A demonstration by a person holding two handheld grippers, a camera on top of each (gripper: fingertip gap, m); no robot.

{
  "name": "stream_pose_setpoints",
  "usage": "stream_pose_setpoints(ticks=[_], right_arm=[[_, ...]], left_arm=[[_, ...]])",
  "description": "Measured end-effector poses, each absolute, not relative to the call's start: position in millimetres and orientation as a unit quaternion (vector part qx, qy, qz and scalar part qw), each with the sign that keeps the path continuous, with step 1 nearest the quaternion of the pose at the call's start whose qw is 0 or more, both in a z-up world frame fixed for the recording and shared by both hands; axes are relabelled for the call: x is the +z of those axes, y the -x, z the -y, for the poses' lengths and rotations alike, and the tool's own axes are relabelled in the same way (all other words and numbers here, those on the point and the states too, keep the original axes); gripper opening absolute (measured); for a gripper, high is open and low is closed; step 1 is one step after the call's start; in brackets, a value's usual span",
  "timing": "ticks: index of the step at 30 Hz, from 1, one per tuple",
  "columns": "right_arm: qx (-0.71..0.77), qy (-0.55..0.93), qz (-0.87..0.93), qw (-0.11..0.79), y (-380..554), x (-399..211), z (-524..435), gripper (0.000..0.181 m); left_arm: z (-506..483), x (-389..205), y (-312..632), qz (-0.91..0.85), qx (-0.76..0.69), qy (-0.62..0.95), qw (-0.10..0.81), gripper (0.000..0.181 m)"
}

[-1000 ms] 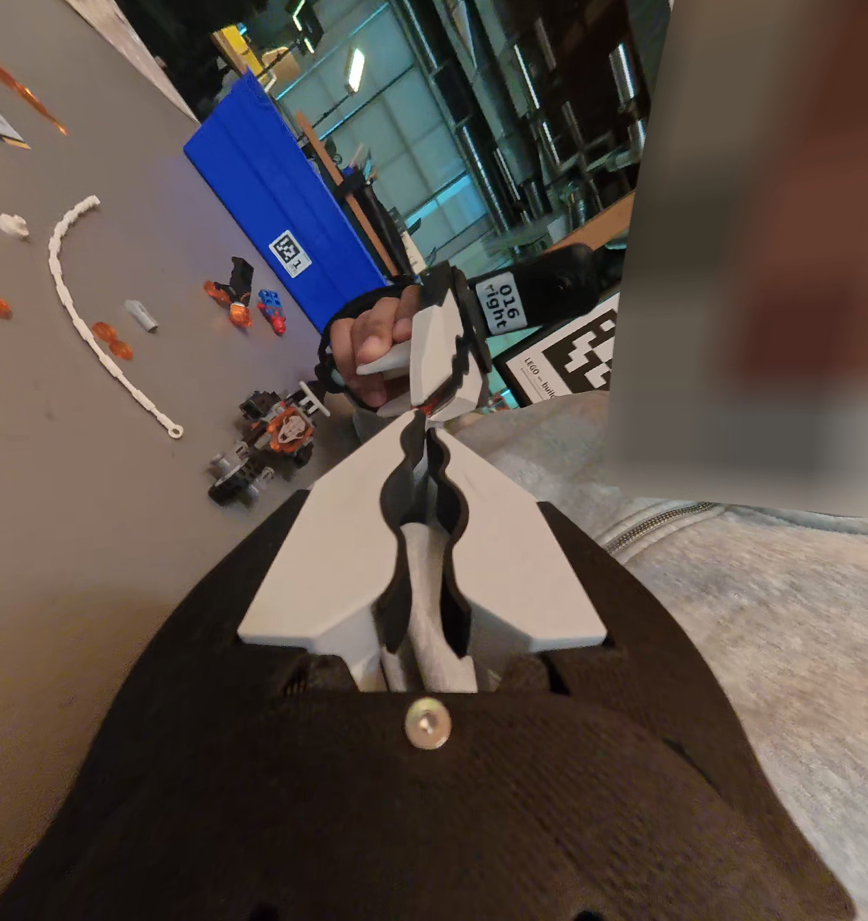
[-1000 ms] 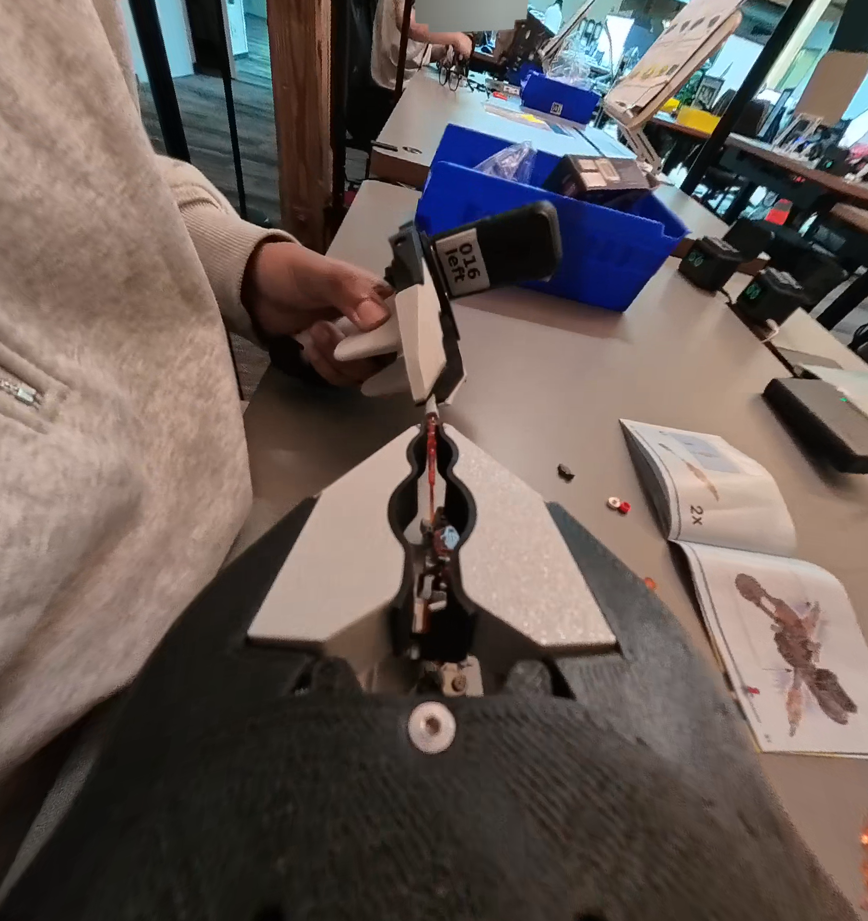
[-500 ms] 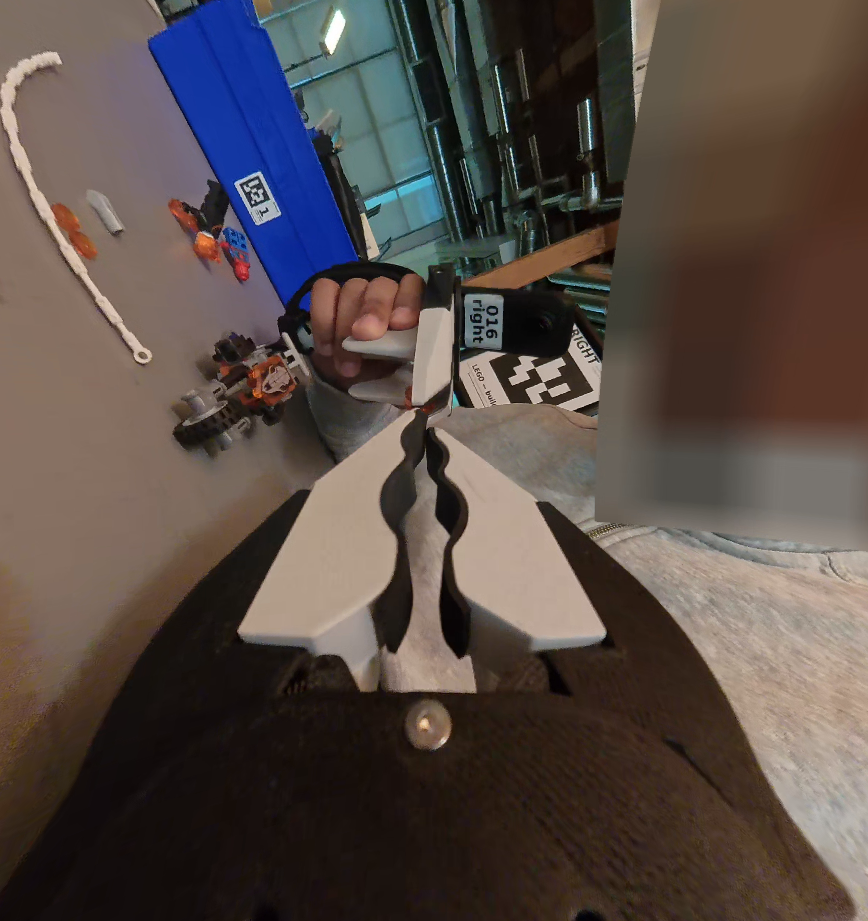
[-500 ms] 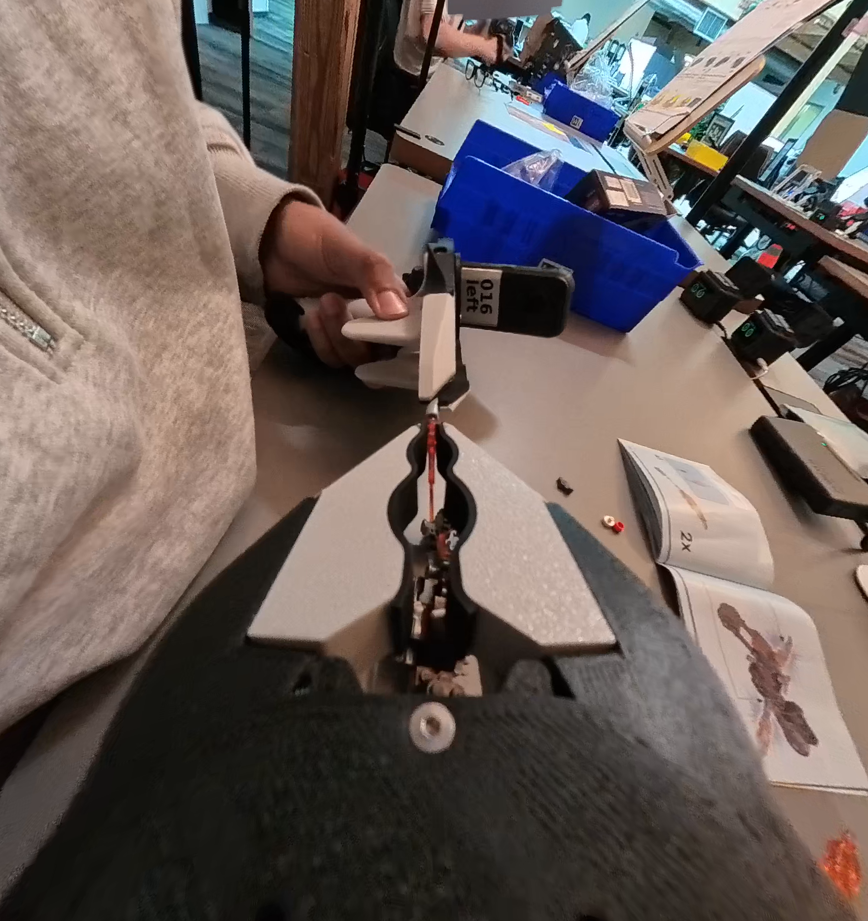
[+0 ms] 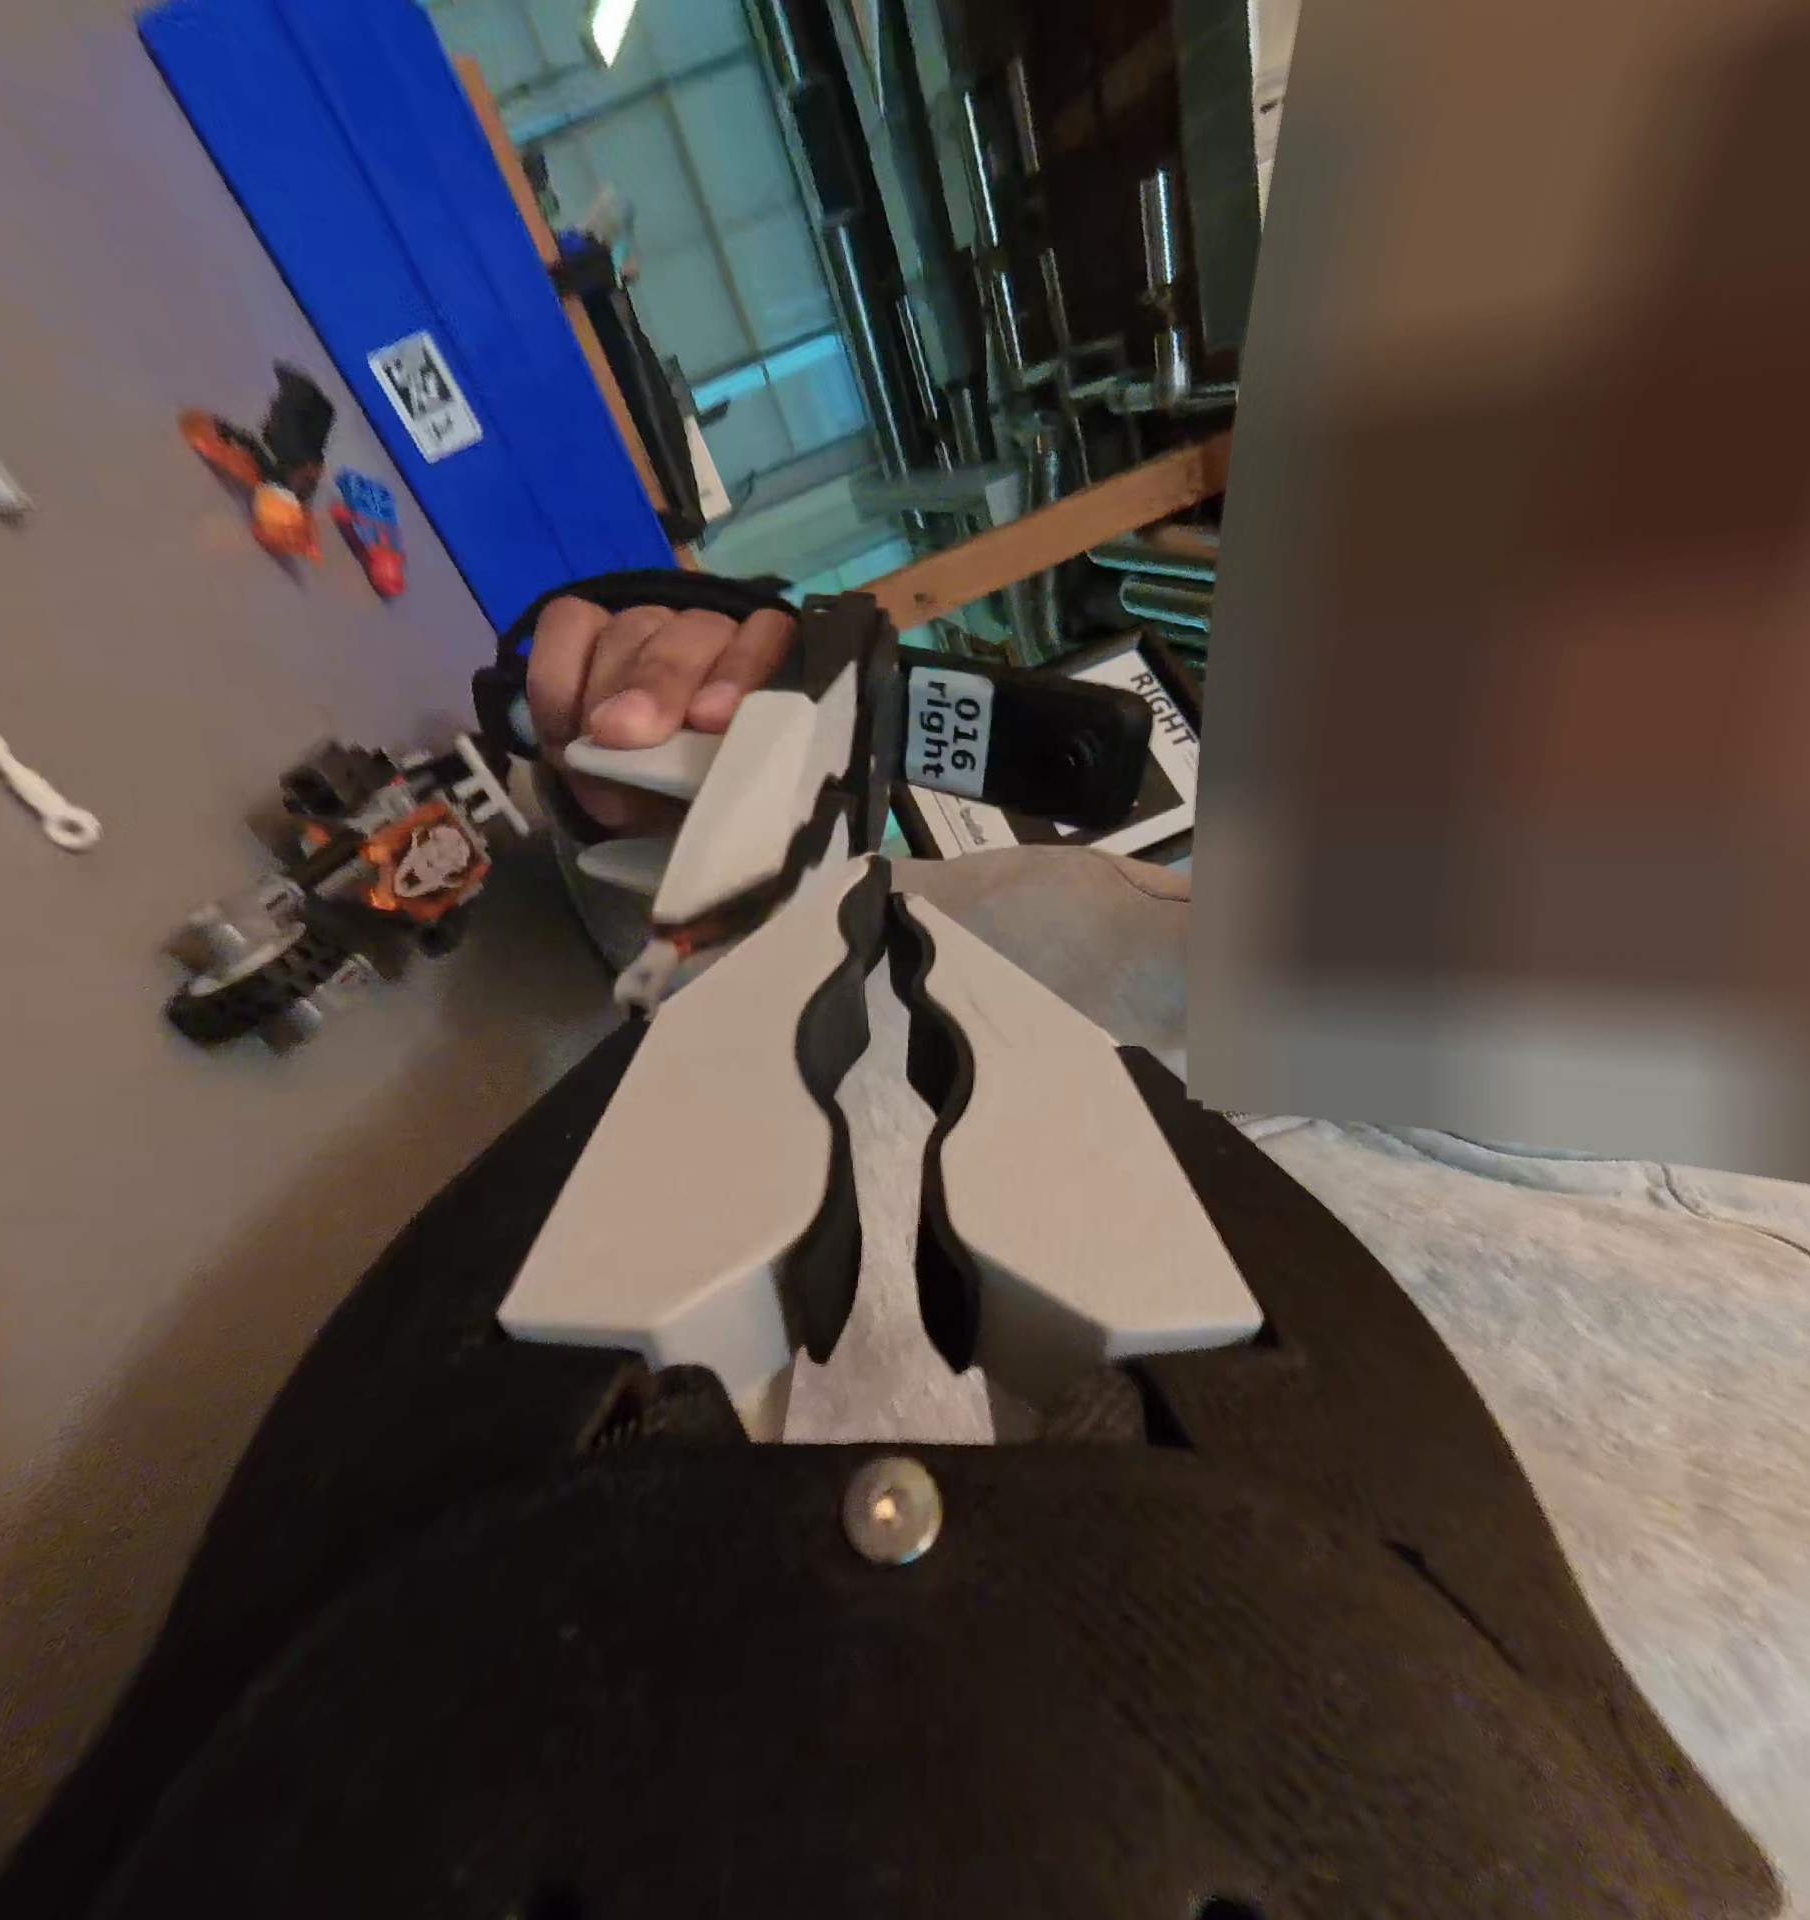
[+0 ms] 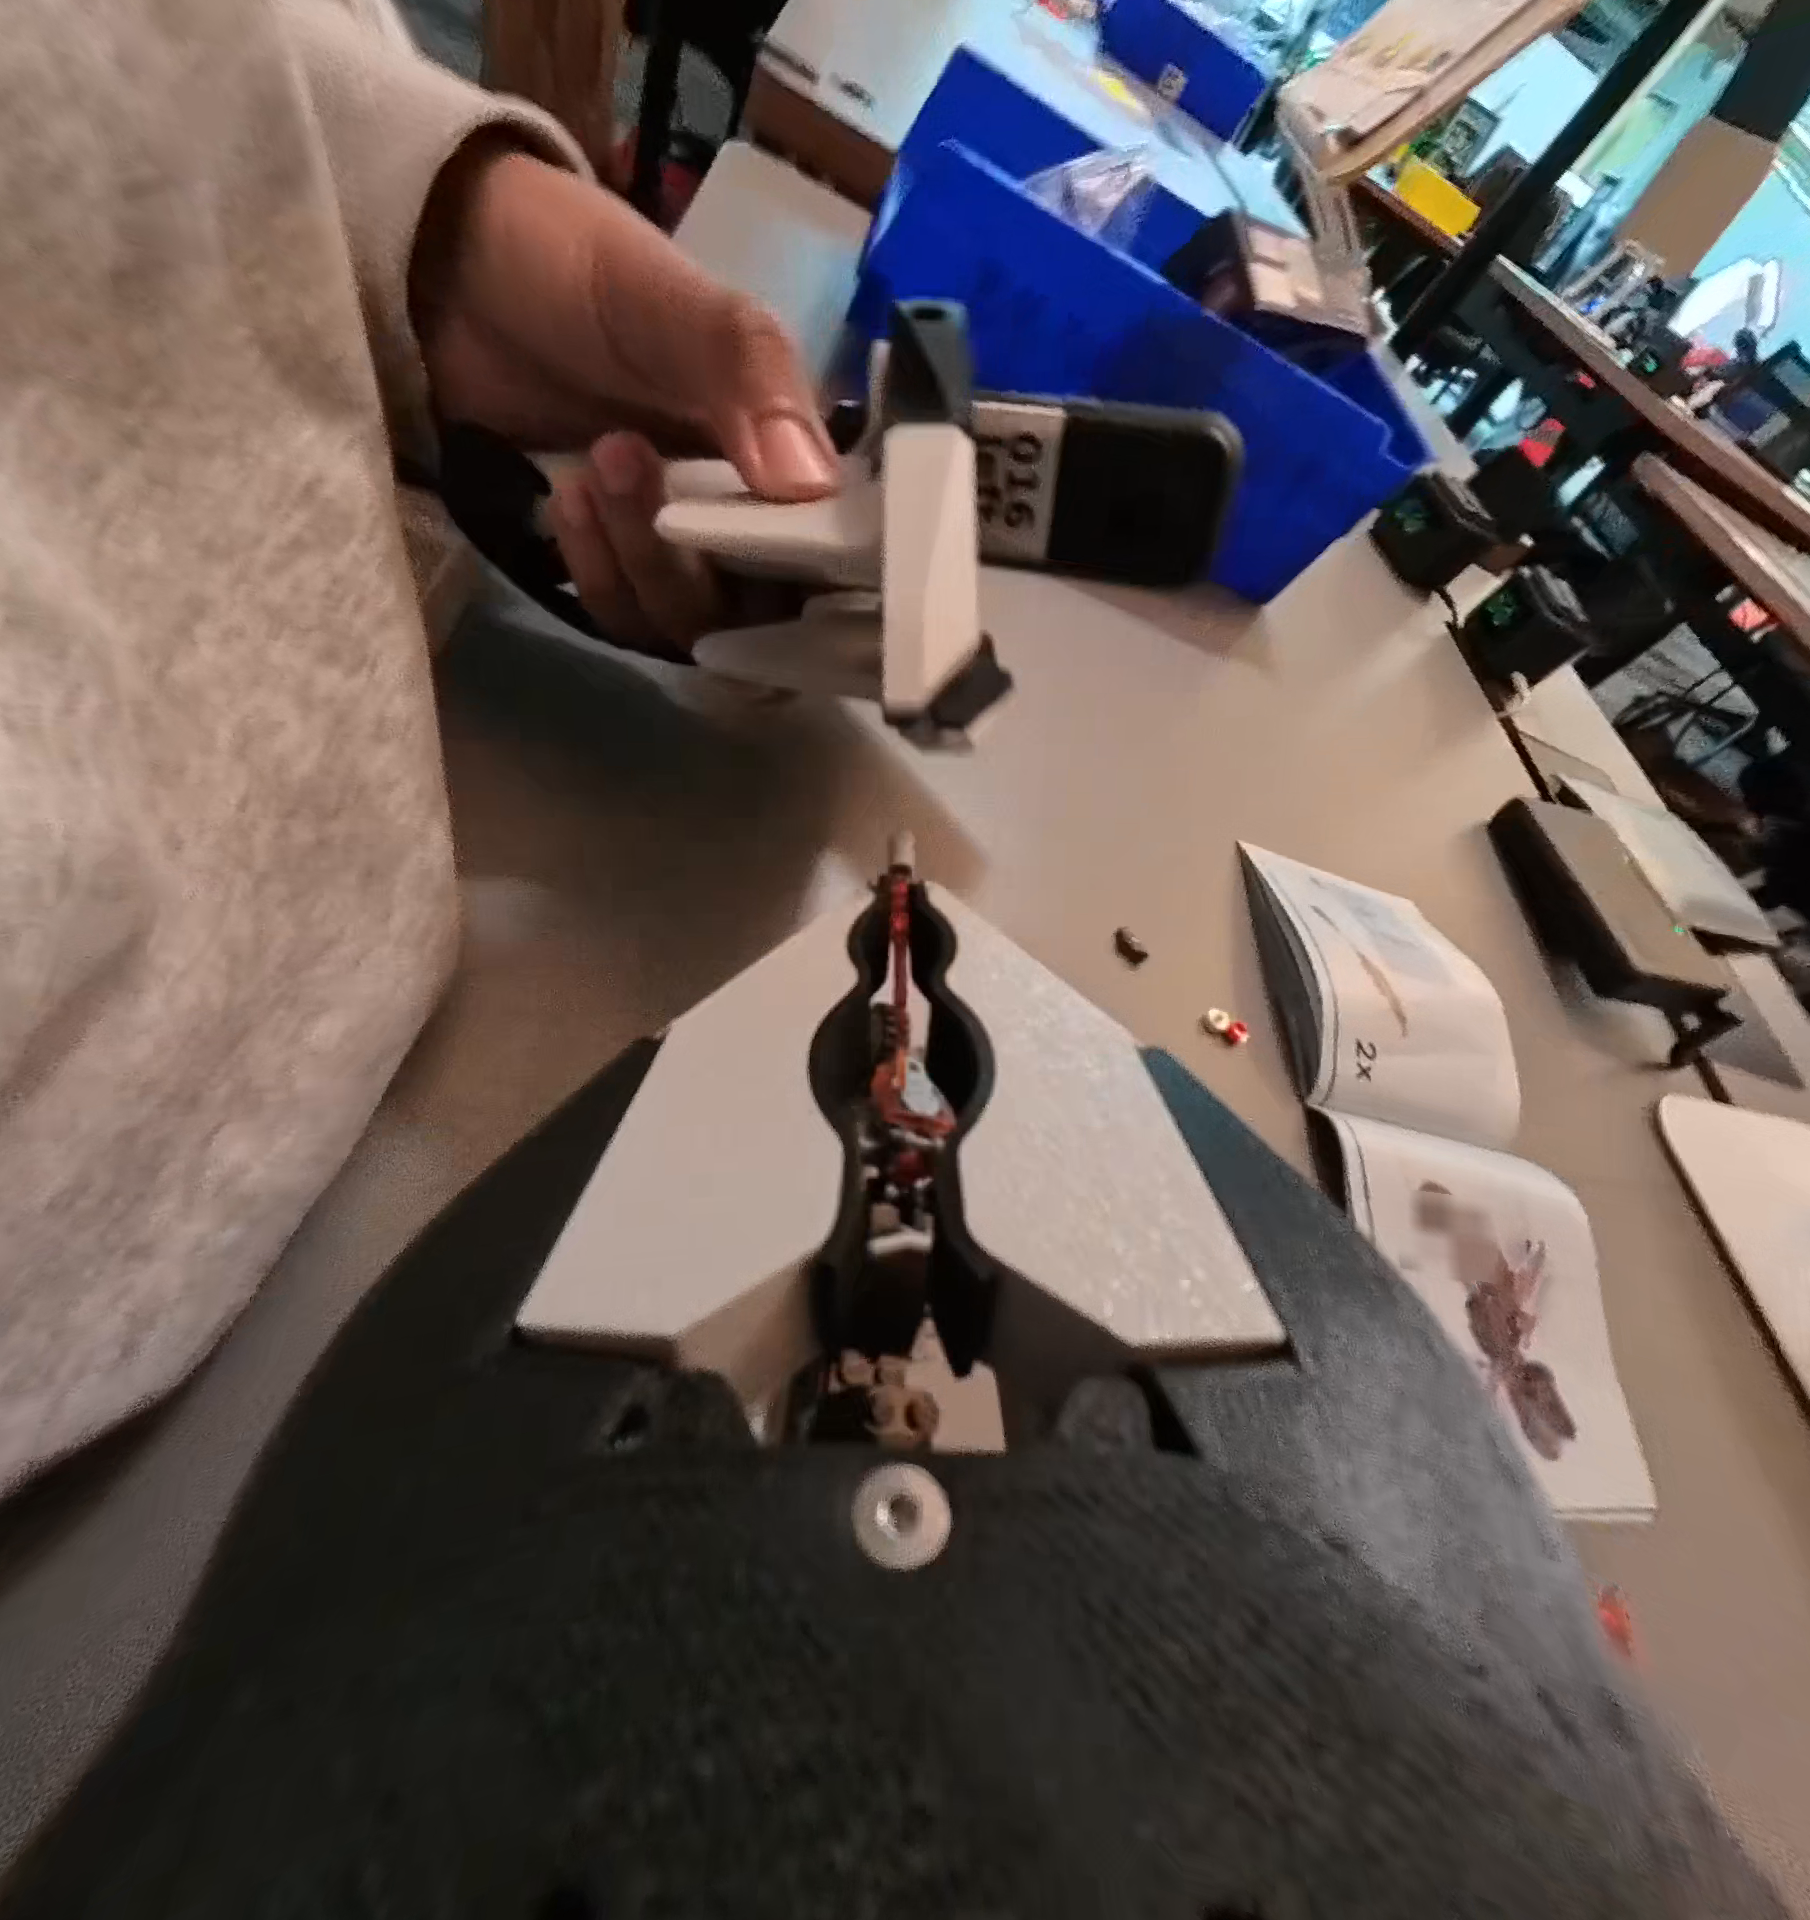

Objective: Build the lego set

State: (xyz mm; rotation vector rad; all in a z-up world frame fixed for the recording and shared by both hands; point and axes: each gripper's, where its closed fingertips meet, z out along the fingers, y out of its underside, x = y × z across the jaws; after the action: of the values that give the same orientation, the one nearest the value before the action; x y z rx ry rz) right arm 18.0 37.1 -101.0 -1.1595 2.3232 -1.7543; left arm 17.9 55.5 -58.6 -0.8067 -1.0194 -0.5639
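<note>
My right gripper (image 6: 906,896) is shut on a slim red and black lego assembly (image 6: 899,1049) whose pale tip sticks out past the jaws. My left gripper (image 5: 885,883) is shut, and I see nothing between its tips. In the right wrist view the left gripper (image 6: 937,707) hangs above the table, a short gap beyond the assembly's tip. In the left wrist view the right gripper (image 5: 688,914) is just left of my fingertips, with the assembly's pale end (image 5: 643,977) poking out. A partly built black and orange model (image 5: 361,873) lies on the table.
A blue bin (image 6: 1088,312) stands at the back of the grey table (image 6: 1140,727). An open instruction booklet (image 6: 1400,1049) lies to the right, with two small loose pieces (image 6: 1223,1023) near it. A white chain (image 5: 18,769) and small orange and blue pieces (image 5: 277,488) lie at the left. About 4 cm separates my left fingertips from my right.
The two grippers were tip to tip on the assembly. They have now drawn apart, and the left gripper has lifted away from the assembly's tip. Both views are blurred by motion.
</note>
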Motion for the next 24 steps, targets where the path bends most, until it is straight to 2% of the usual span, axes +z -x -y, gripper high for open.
stream_pose_setpoints(ticks=[7,11,13,15,20,24], right_arm=[[-0.59,0.308,-0.743,0.072,-6,-85,-36,0.001],[-0.594,0.293,-0.743,0.096,-6,-82,-36,0.0],[-0.595,0.272,-0.743,0.141,-9,-79,-37,0.0],[-0.592,0.241,-0.744,0.195,-9,-76,-37,0.0],[-0.579,0.187,-0.736,0.296,-8,-71,-38,0.0],[-0.573,0.172,-0.728,0.335,-9,-68,-39,0.0]], left_arm=[[-29,-59,-18,0.48,-0.091,0.457,0.744,0.0],[-23,-66,-16,0.481,-0.063,0.462,0.743,0.001],[-24,-69,-14,0.478,-0.036,0.468,0.742,0.018],[-29,-70,-14,0.459,-0.001,0.487,0.743,0.021],[-36,-67,-13,0.432,0.046,0.517,0.737,0.017],[-40,-70,-12,0.429,0.048,0.526,0.733,0.006]])
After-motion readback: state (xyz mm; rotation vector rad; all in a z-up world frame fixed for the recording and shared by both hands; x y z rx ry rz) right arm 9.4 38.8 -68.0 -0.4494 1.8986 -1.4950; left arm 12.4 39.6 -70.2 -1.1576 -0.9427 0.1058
